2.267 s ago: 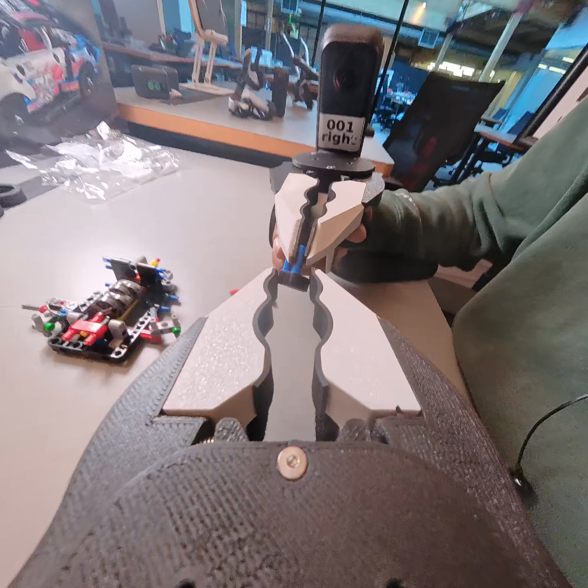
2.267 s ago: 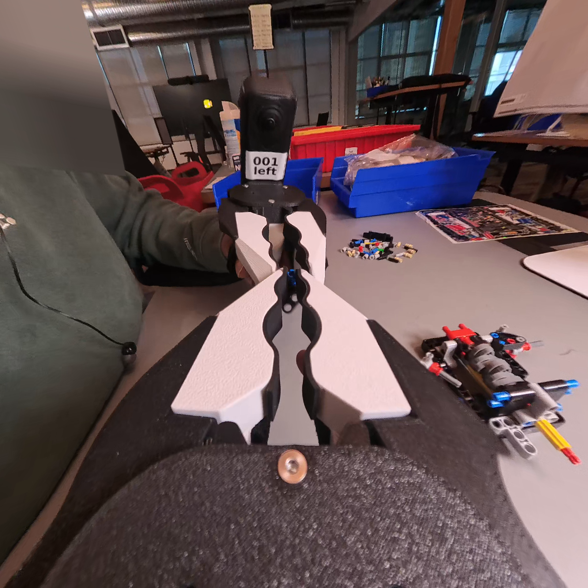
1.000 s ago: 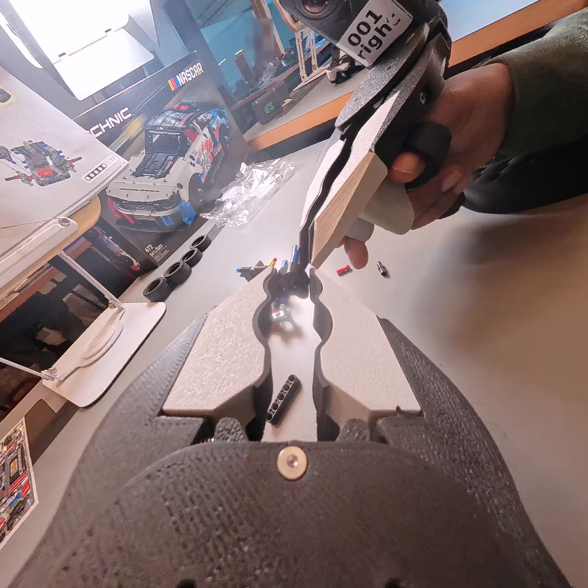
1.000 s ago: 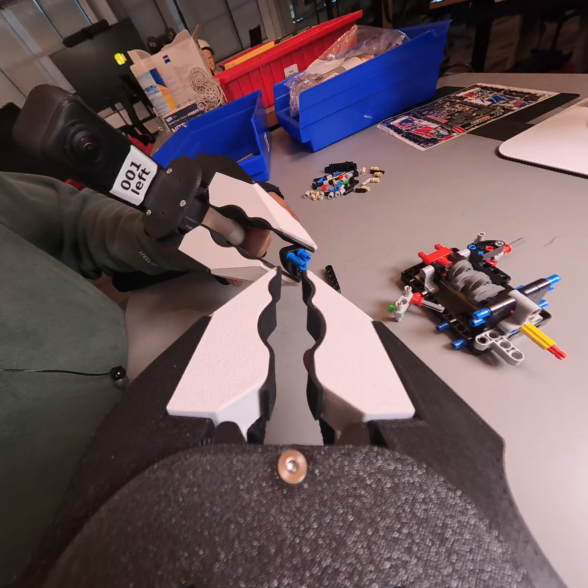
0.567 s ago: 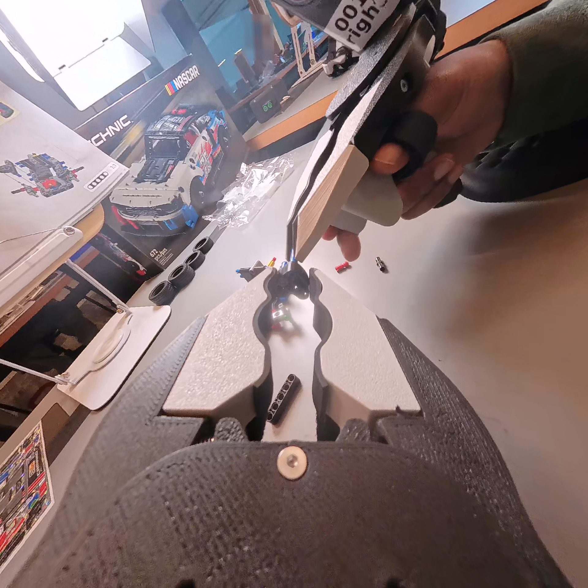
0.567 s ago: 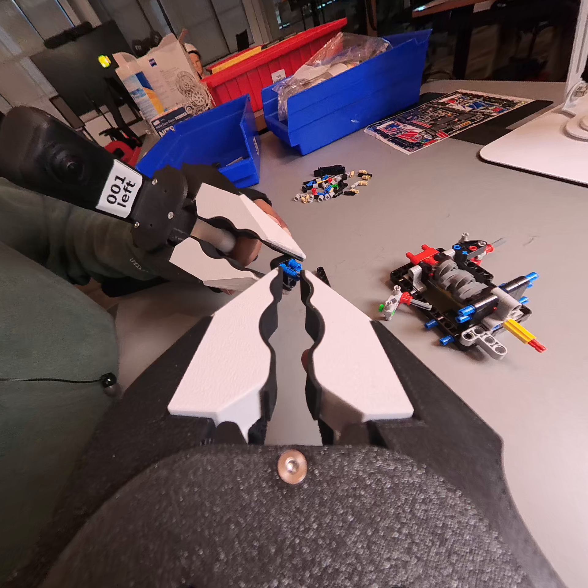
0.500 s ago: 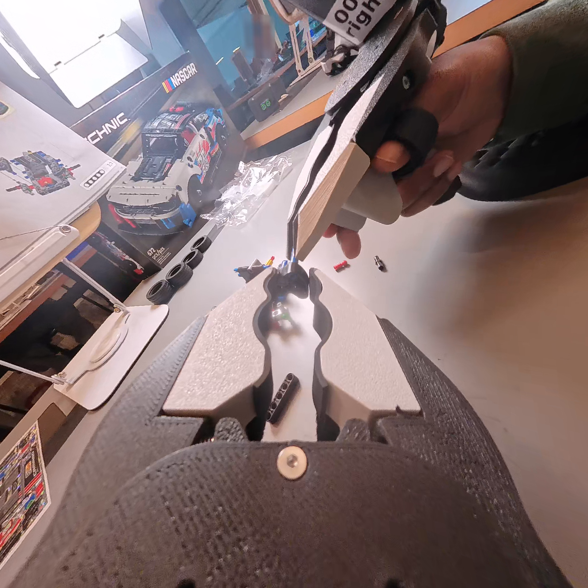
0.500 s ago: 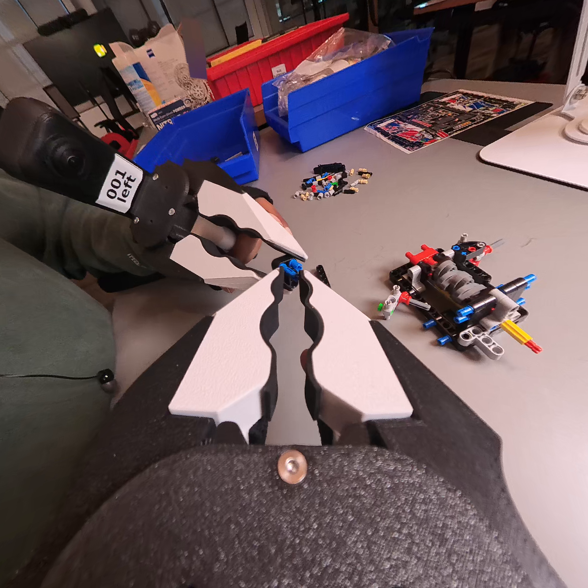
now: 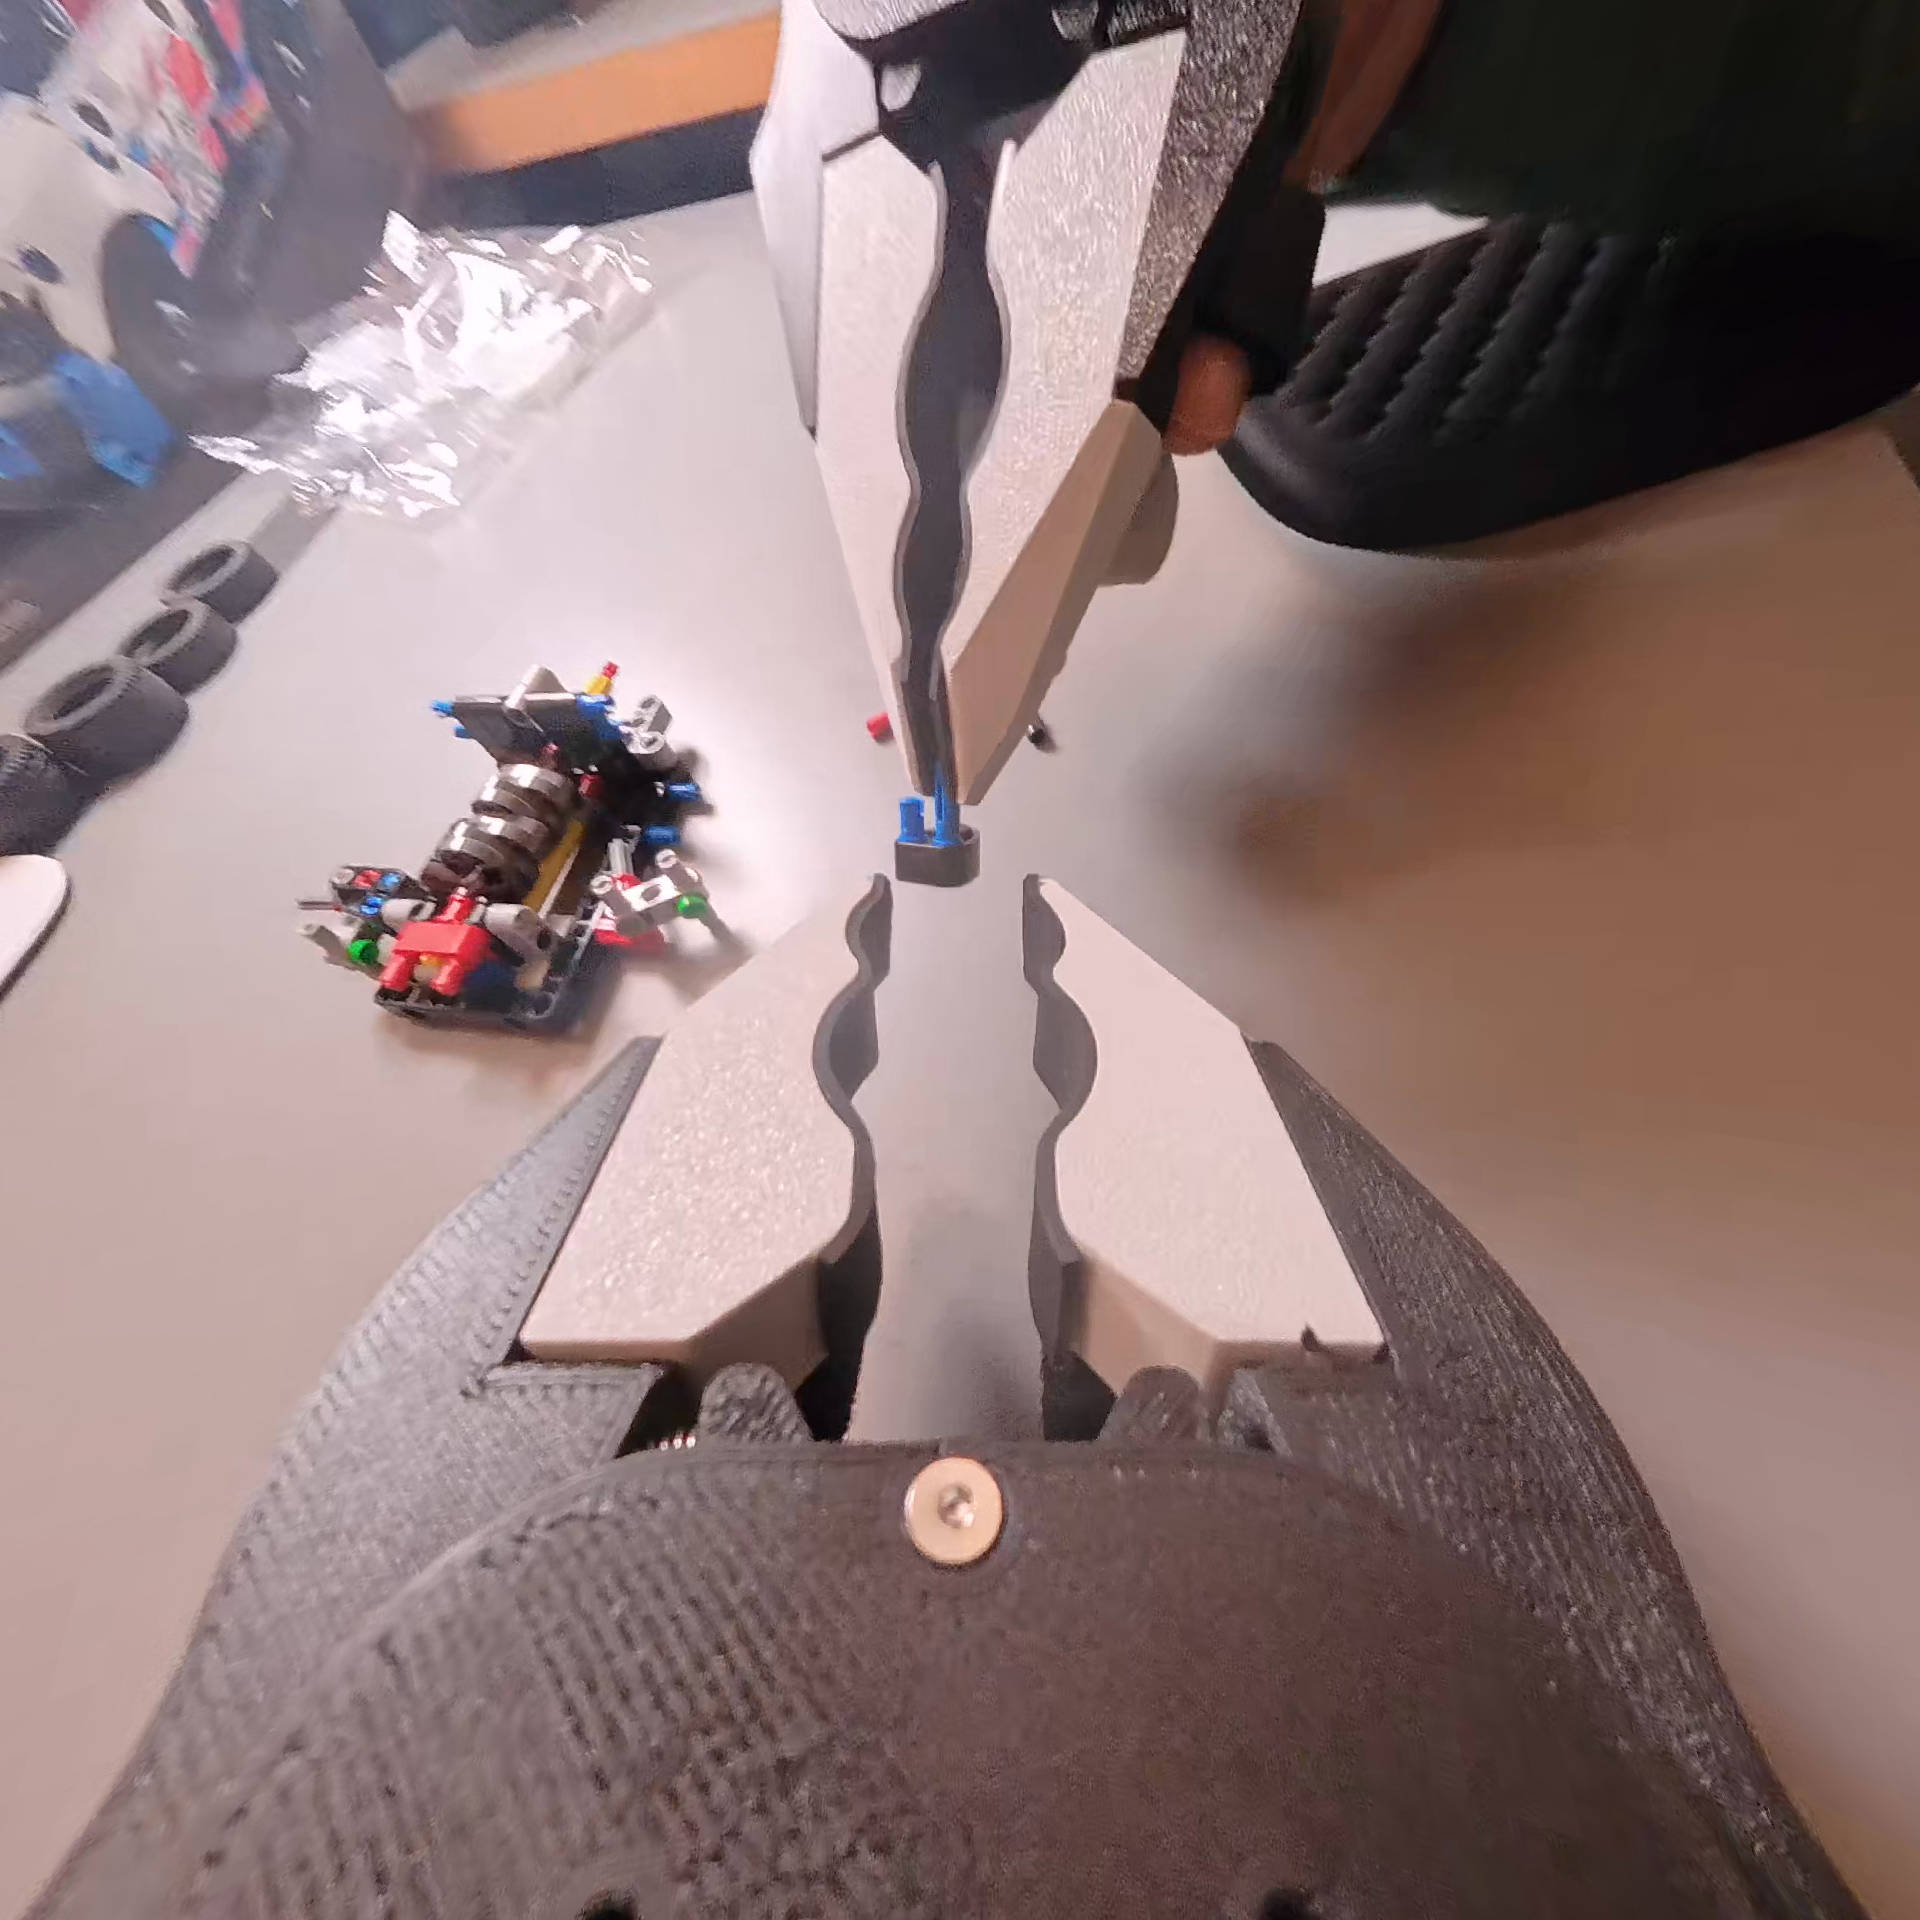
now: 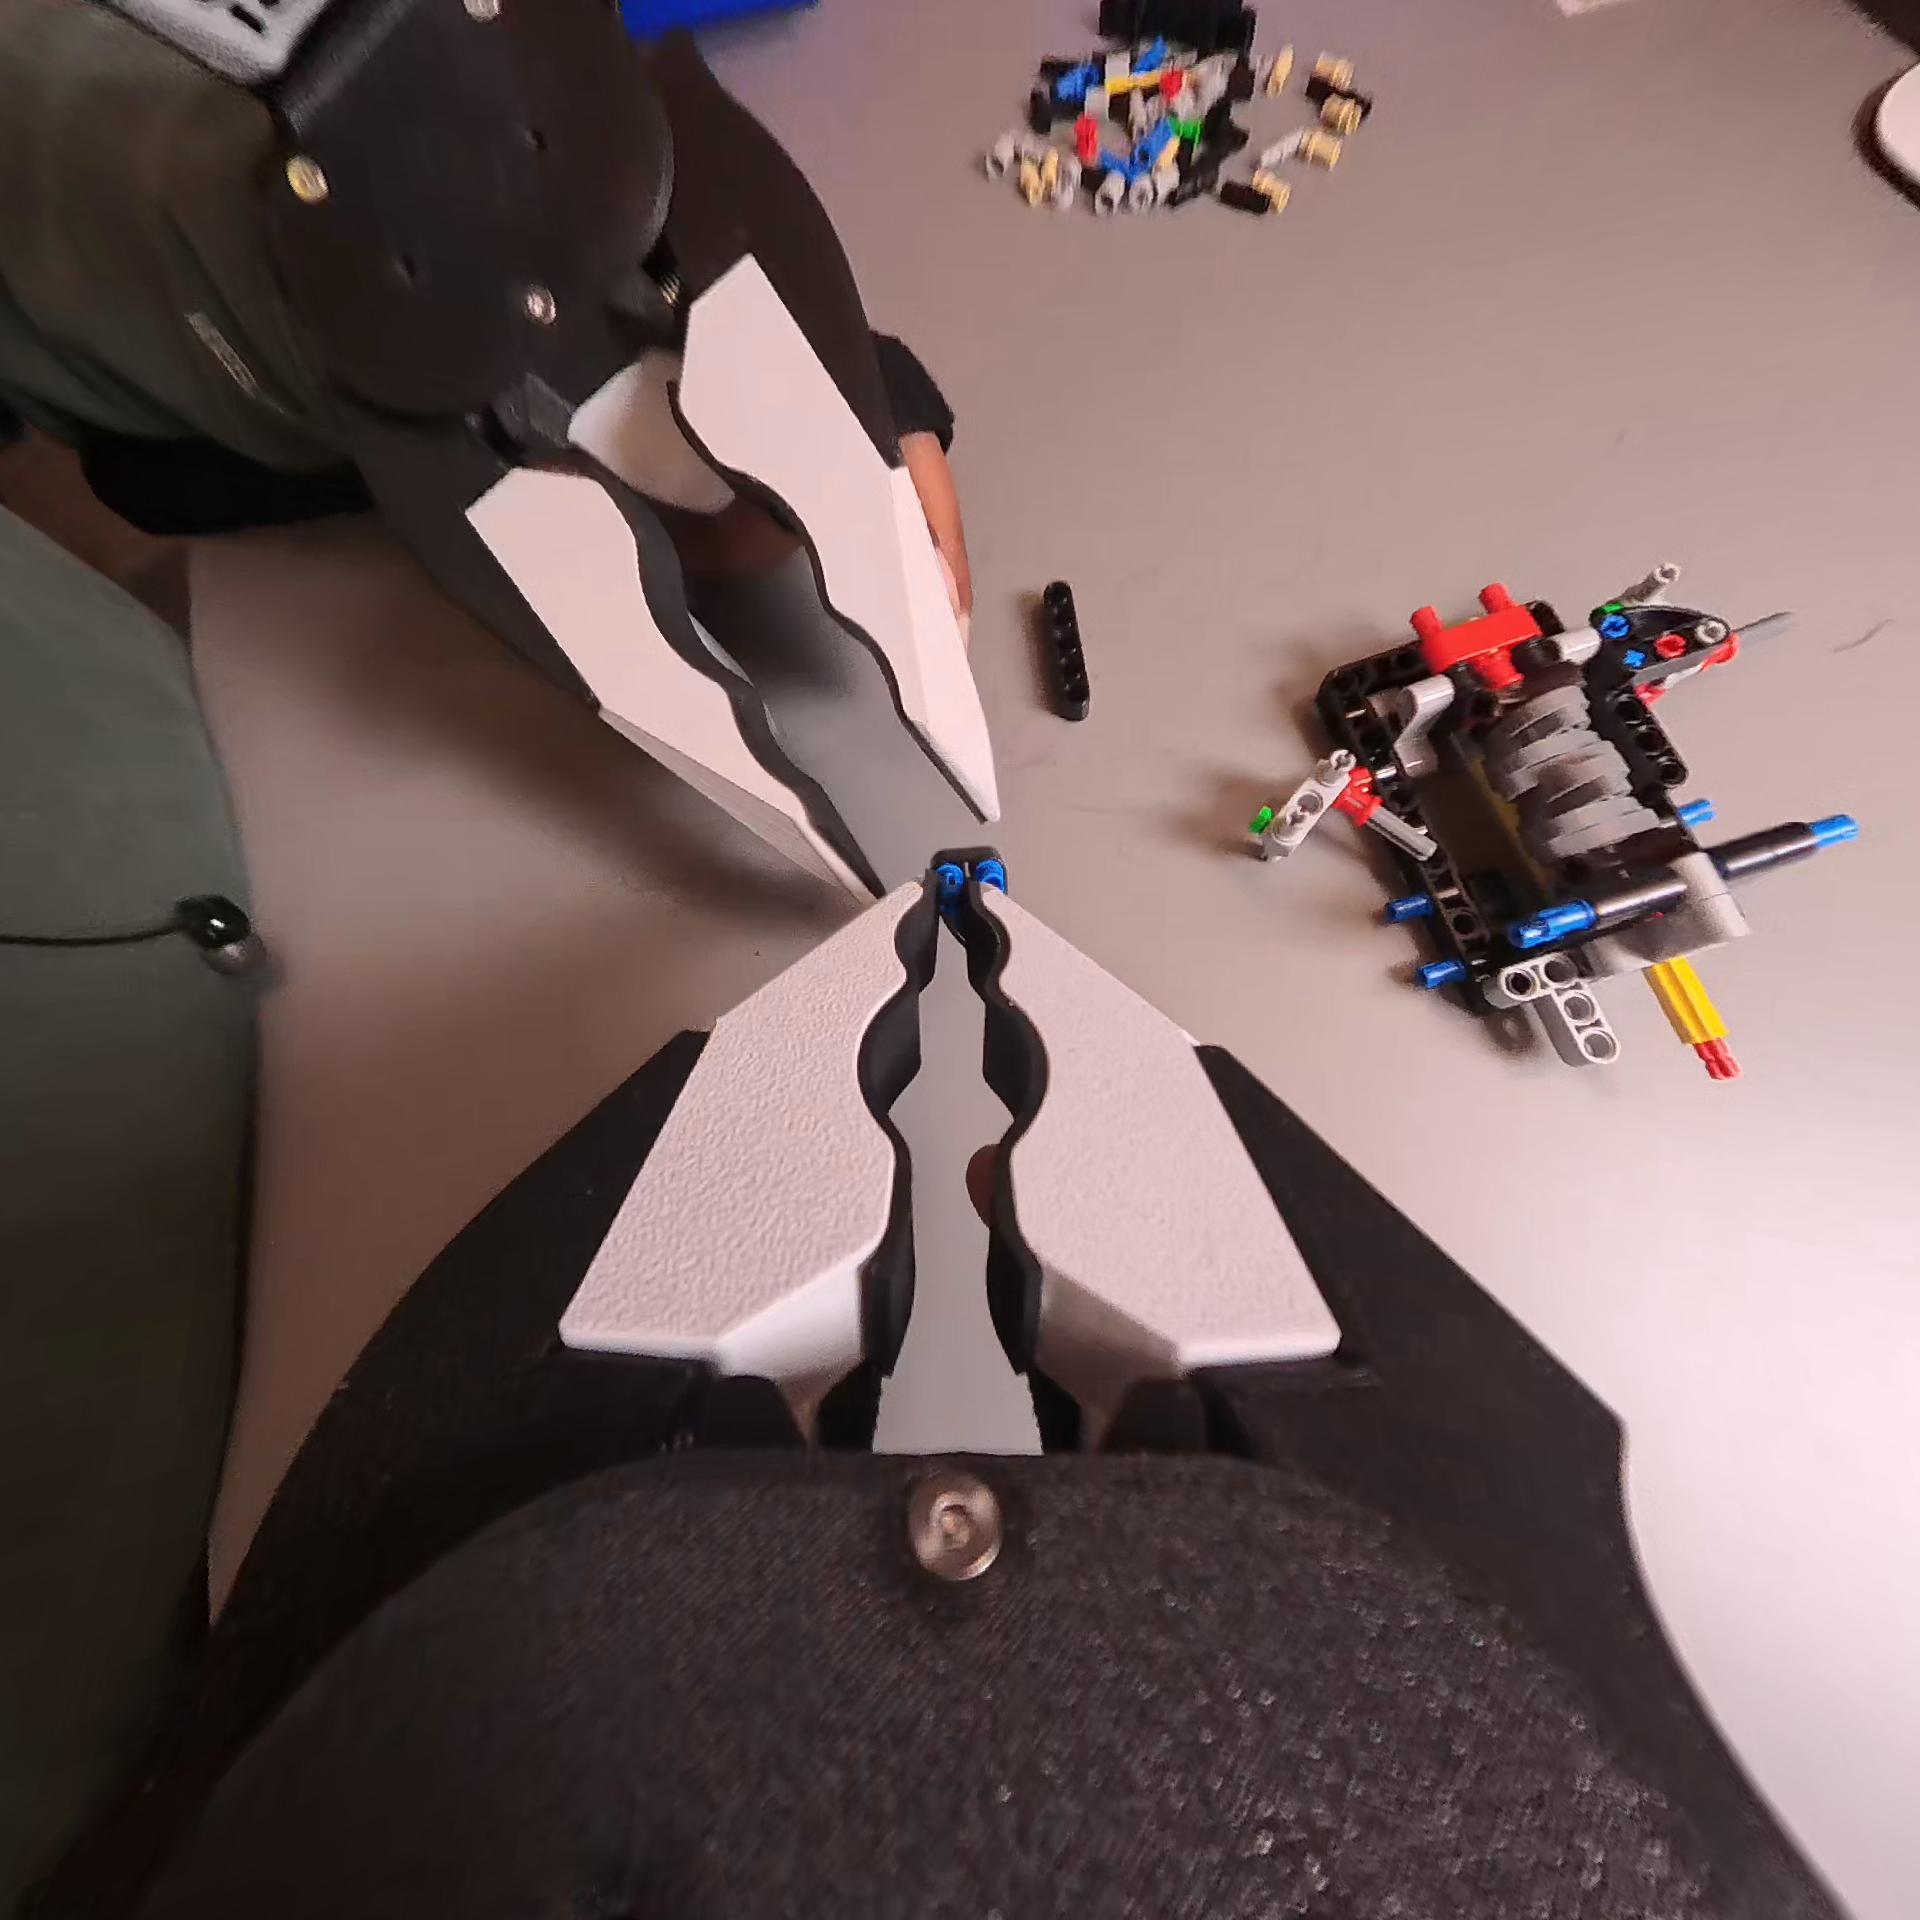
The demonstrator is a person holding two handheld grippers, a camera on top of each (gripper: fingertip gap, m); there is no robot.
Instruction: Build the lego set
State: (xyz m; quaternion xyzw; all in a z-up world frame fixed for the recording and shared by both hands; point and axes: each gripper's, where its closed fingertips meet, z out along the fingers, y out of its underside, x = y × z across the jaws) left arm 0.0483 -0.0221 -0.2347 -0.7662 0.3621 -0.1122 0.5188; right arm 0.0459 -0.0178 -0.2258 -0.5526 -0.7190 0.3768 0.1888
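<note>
A small black connector (image 9: 935, 860) with blue pins (image 9: 925, 821) hangs from my right gripper (image 10: 964, 896), which is shut on the pins. In the left wrist view the right gripper (image 9: 935, 779) comes down from above. My left gripper (image 9: 956, 888) is open and empty, its tips just short of the connector; in the right wrist view it (image 10: 925, 854) reaches in from the upper left. The part-built black chassis (image 9: 530, 883) with grey gears, red and blue parts lies on the grey table; it also shows in the right wrist view (image 10: 1558, 810).
A loose black beam (image 10: 1065, 649) lies between the left gripper and the chassis. A pile of small parts (image 10: 1164, 114) lies farther back. Several black tyres (image 9: 156, 665) and a crumpled plastic bag (image 9: 447, 343) lie at the left. A red pin (image 9: 878, 724) lies behind the right gripper. Only a small space, under 4 cm, lies between the two pairs of fingers.
My left gripper has opened and let go of the black connector and drawn back a little. The right gripper now holds it by the blue pins. Both views have tilted down toward the table.
</note>
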